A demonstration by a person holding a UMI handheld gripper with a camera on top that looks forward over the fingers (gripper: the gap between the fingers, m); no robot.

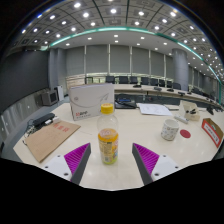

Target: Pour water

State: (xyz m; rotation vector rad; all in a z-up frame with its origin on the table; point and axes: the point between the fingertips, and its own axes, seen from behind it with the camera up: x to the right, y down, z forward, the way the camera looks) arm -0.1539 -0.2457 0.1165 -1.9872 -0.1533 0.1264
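A plastic bottle (108, 138) with a yellow cap, yellow drink and a printed label stands upright on the pale round table (110, 178). It stands just ahead of my gripper (111, 158), in line with the gap between the two fingers, with free room on both sides. The fingers (75, 159) are spread wide and hold nothing. A white cup (171, 129) stands on the table to the right, beyond the right finger.
A brown folder (47, 138) lies on the table at the left. A red-bordered card (211, 131) lies at the far right, with small cups (189, 113) behind it. Papers (153, 109) and a white box (90, 100) lie further back. Desks and office windows lie beyond.
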